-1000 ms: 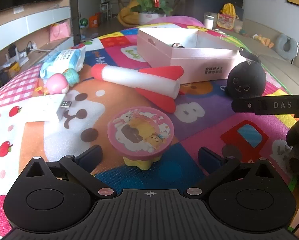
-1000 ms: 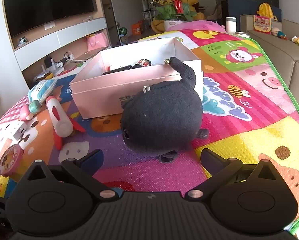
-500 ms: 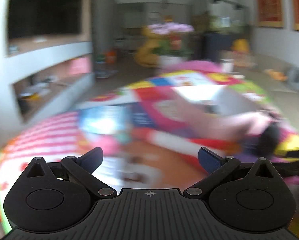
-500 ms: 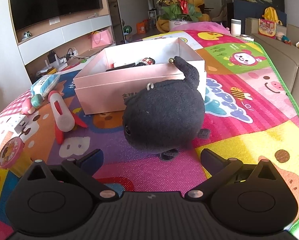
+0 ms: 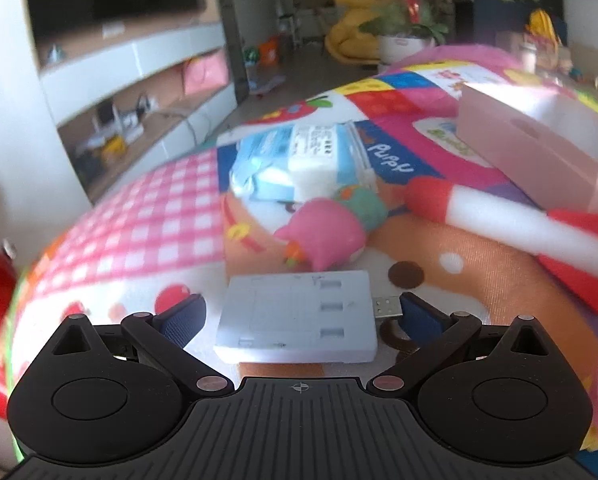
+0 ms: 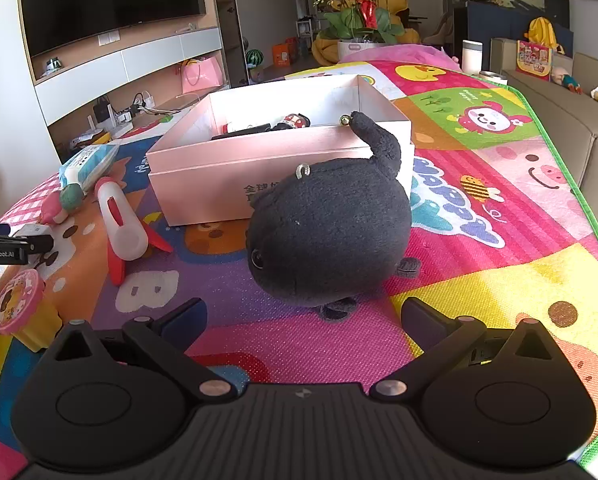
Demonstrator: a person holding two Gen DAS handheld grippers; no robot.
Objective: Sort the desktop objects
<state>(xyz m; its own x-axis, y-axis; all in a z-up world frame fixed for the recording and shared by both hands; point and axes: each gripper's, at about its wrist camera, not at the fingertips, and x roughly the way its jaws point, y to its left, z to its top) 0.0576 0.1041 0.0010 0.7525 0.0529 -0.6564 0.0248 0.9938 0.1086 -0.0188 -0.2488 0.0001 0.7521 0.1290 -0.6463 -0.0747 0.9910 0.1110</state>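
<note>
- Across the bench lies a bright cartoon play mat (image 6: 479,240), and every loose thing sits on it.
- Toward the far side stands a pink box (image 6: 259,168), open at the top, with a few small items inside that are too small to name.
- Just in front of the box sits a black plush toy (image 6: 331,240), its tail raised against the box wall.
- Near the box's left corner lies a foam rocket (image 5: 511,228), white with red nose and fins, flat on its side.
- Behind a pink toy (image 5: 327,236) rests a blue tissue pack (image 5: 299,160), the two touching or nearly so.
- Low at the left edge of the right wrist view stands a round pink toy with a yellow base (image 6: 19,308).
- Close to the left gripper (image 5: 299,316) lies a flat white charger (image 5: 299,320) with a plug on its right side; the gripper is released, its fingers spread to either side of the charger without visibly touching it.
- Short of the plush toy hovers the right gripper (image 6: 299,316), released and grasping nothing.
</note>
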